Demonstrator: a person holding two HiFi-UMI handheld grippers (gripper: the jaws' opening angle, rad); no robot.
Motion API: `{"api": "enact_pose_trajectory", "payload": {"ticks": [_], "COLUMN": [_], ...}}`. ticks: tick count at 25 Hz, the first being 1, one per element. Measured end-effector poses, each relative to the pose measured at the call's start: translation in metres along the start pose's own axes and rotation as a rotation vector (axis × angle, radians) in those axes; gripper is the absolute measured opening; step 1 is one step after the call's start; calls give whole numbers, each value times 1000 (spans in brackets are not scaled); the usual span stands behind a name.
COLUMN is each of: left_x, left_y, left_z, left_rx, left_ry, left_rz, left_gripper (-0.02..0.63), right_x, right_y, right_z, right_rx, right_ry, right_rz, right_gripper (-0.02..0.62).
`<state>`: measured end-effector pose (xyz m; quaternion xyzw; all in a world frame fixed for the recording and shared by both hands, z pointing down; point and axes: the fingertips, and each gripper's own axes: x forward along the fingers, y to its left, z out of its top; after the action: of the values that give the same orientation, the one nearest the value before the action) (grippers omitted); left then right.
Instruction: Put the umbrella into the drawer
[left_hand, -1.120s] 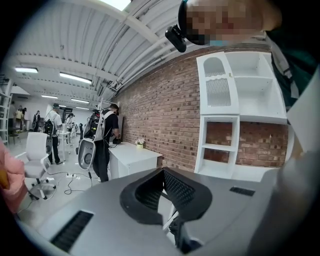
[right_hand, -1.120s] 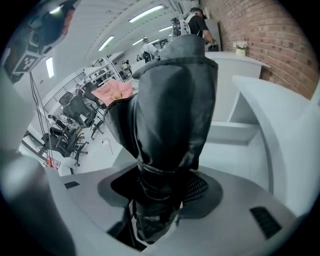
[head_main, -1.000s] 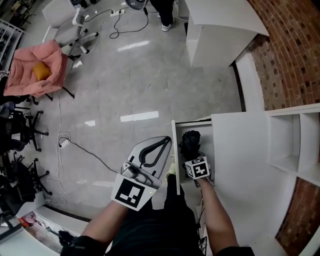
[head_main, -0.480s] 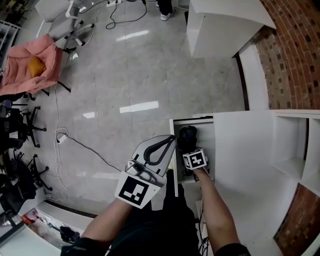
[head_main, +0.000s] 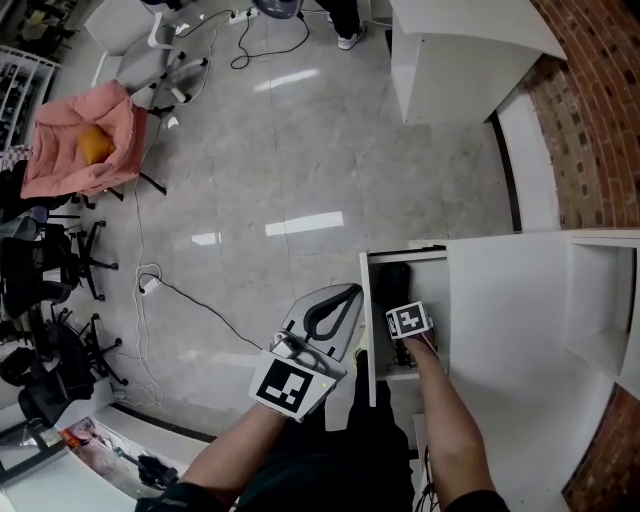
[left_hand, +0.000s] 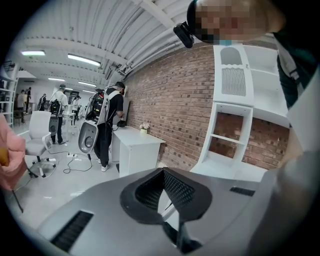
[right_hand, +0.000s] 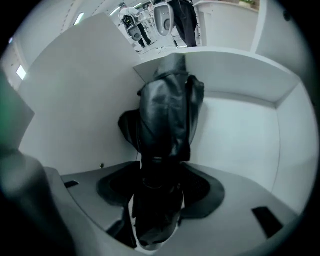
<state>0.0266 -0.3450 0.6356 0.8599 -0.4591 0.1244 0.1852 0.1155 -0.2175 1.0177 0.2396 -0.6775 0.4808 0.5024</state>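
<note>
Comparing with a second ago, largest item first.

- White cabinet (head_main: 500, 330): unchanged, on the outer side of your right gripper (head_main: 407, 321).
- Drawer (head_main: 367, 330): pulled out as before, its front panel standing between your two grippers.
- Umbrella (head_main: 397, 282): a second ago its bunched black canopy rose near the drawer's rim. Now it sits lower, ahead of the right gripper and inside the drawer walls.
- Right gripper: has gone down with it, so the marker cube now sits within the drawer opening.
- Left gripper (head_main: 340, 305): stays outside the front panel, with no real shift.

Reading: the umbrella is in the drawer but you have not let it go. My judgement is that placing is nearly done and release and withdrawal remain.

View differences:

- Head view: gives the layout only. The cube covers the right jaws, so the grip cannot be read there.
- Right gripper view: settles the grip. The jaws are clamped on the umbrella's lower end and the folded canopy runs forward from them. White drawer walls are close on both sides and ahead. I cannot tell whether the far tip rests on the drawer floor.
- Left gripper view: jaws closed together with nothing between them. They point out at the room and the brick wall (left_hand: 170, 100), with no drawer in sight.
</note>
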Motion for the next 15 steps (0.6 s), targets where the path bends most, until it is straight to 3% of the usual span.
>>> {"api": "enact_pose_trajectory", "payload": {"ticks": [5,10,12,15], "left_x": [-3,-15,-20,-32], "left_y": [-3,-14,-16,-17], "left_z": [-3,2,5,6], "left_rx": [-8,-5,-29,-31], "left_ry": [14,14,2,2], "left_rz": [2,-22,-20,-24], "left_gripper": [6,6,6,6], "right_x": [-6,-34,-48,-69], "right_y": [-10,0,3,12], "right_z": [6,-2,-3,0], "right_rx": [-1,71,77,42], "right_ry": [-1,-9,-19,-54], "right_rz": [-44,-82,-110,-187], "right_gripper": [233,223,186,77]}}
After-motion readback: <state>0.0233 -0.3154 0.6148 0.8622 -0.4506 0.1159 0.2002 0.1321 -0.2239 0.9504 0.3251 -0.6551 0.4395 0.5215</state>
